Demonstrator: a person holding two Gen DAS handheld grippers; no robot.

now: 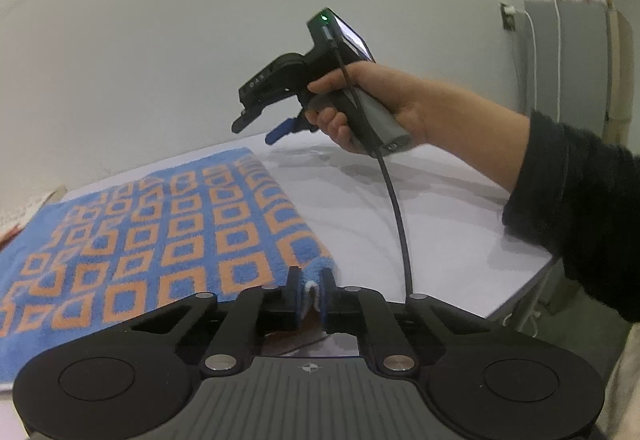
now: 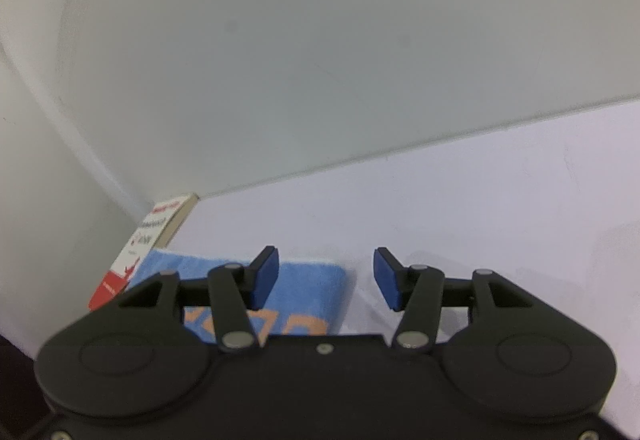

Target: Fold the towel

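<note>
Because a fold needs a lifted corner, the left gripper [image 1: 311, 290] pinches the towel's [image 1: 160, 232] near corner between its fingers | right gripper [image 2: 326, 278] spread, empty, far corner under its left finger | towel flat on the table [image 1: 400, 208].

We find both wrist cameras mounted behind their jaws, tilted slightly downward, close over the white table [image 2: 480, 180]. Left view faces the right gripper [image 1: 256, 126]. Both views share the towel [image 1: 160, 232] and wall [image 2: 320, 40].
</note>
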